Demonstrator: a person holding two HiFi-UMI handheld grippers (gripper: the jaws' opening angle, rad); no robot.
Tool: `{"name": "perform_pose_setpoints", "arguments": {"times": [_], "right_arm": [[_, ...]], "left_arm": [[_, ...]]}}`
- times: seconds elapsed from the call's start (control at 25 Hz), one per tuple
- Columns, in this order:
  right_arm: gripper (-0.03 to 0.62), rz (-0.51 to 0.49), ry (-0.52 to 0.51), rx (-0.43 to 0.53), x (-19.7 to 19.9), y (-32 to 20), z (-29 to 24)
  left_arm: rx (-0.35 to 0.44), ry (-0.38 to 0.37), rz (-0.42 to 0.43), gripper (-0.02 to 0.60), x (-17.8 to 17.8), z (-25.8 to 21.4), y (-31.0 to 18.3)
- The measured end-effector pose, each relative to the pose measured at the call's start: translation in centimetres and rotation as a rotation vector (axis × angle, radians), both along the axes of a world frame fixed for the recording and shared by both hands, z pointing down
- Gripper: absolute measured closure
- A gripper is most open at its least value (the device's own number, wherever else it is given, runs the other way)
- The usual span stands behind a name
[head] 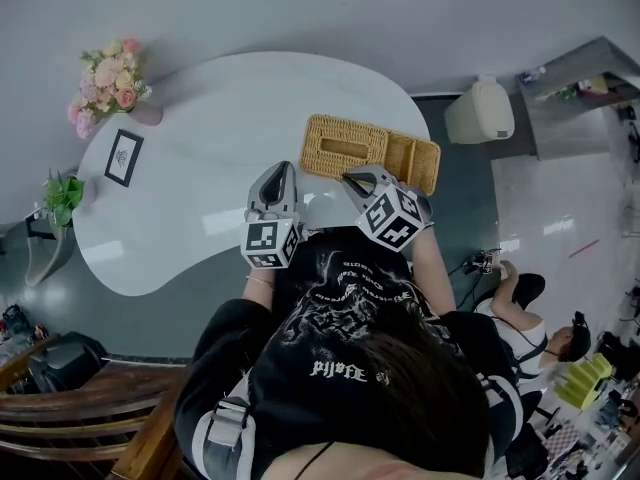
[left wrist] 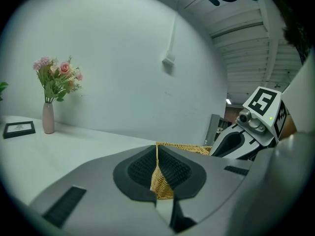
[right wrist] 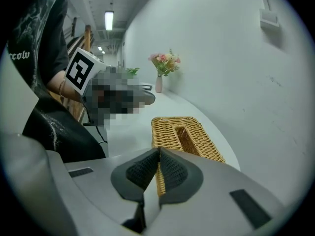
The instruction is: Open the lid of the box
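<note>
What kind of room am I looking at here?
Probably an office or lab break area, not a home: a white kidney-shaped table holds a pink vase of flowers, a small black-framed picture and a woven wicker box, with bare ceiling strip lights overhead and another person seated nearby.

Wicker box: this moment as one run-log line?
step: open lid, not done | wicker box: lid closed, on white table | left gripper: shut, by box's slotted end | right gripper: shut, at box's near edge, grip unconfirmed

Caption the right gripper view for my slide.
The right gripper, fingers shut, at the near edge of a wicker box on a white table, flowers beyond.
</note>
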State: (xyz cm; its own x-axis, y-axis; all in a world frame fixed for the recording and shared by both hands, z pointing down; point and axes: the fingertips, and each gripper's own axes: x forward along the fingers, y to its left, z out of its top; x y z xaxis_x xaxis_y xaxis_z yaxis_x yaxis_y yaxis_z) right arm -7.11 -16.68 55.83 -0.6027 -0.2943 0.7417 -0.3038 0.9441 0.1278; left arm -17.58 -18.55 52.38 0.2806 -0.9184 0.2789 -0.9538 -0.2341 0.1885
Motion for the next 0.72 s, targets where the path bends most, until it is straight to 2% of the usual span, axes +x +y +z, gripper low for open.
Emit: {"name": "perform_pose_setpoints", "arguments": {"times": [0.72], "right_arm": [[0.560, -0.121, 0.058, -0.018, 0.3, -0.6, -1.4]], "left_arm": [[0.000, -0.013, 0.004, 0.555, 0.4, 0.0, -0.5]]}}
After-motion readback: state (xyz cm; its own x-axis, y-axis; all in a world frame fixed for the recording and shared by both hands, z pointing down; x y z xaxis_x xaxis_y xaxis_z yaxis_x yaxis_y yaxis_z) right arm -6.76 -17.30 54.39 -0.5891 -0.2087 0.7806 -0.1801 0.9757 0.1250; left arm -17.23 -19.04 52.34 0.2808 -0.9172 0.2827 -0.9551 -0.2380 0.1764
